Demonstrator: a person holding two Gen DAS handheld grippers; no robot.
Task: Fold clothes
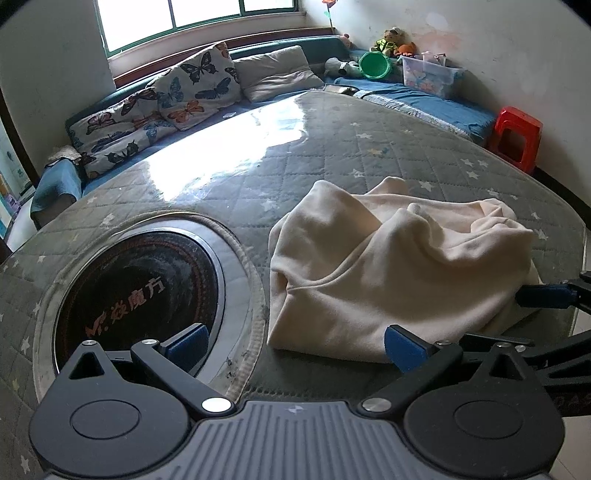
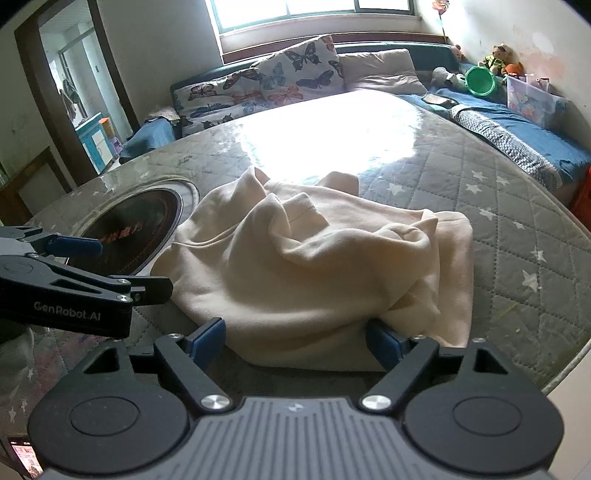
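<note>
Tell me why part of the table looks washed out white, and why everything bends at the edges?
Right wrist view: window light bounces off the shiny table cover, bleaching its middle behind the cream garment. Left wrist view: the same glare is a smaller streak on the table cover. Both views: a fisheye lens curves straight lines and darkens the corners.

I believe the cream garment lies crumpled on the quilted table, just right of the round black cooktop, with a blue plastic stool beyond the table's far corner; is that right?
Almost. The stool is red, not blue, as the left wrist view shows. The rest holds: the cream garment lies crumpled on the quilted table, just right of the round black cooktop.
</note>
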